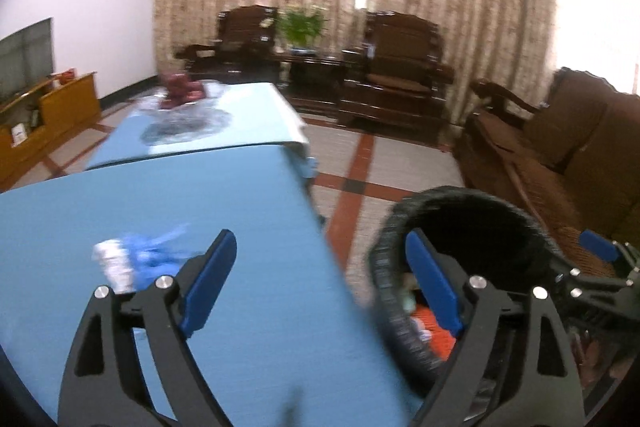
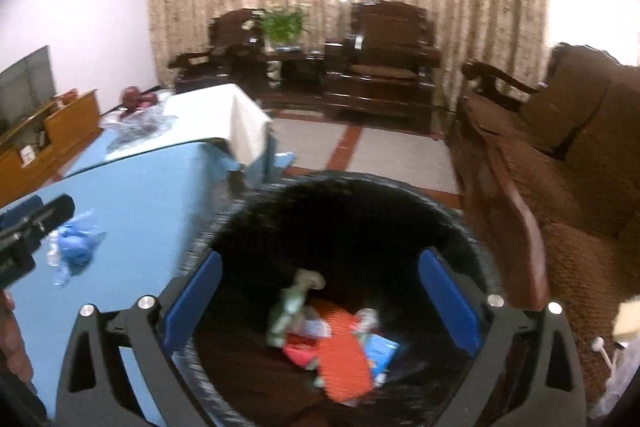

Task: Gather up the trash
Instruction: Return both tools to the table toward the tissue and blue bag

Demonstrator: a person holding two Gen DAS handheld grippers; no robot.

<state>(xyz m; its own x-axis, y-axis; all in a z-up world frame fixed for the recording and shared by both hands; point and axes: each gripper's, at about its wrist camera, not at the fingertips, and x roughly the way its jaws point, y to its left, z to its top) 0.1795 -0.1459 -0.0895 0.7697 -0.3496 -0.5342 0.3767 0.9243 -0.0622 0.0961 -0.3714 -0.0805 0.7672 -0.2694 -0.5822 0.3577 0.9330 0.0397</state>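
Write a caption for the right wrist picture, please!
Open right hand-held gripper over the black bin of trash.

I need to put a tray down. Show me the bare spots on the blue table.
Free: the blue table between the crumpled blue and white trash and the far plastic sheet, and the near edge beside the black bin. Crowded: the far end.

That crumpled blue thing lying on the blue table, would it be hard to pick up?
Probably not. The crumpled blue wrapper looks thin and creased, so it is likely light and floppy and would squash between fingers. Lying flat on the smooth blue table, it might slide if nudged. It seems unlikely to roll.
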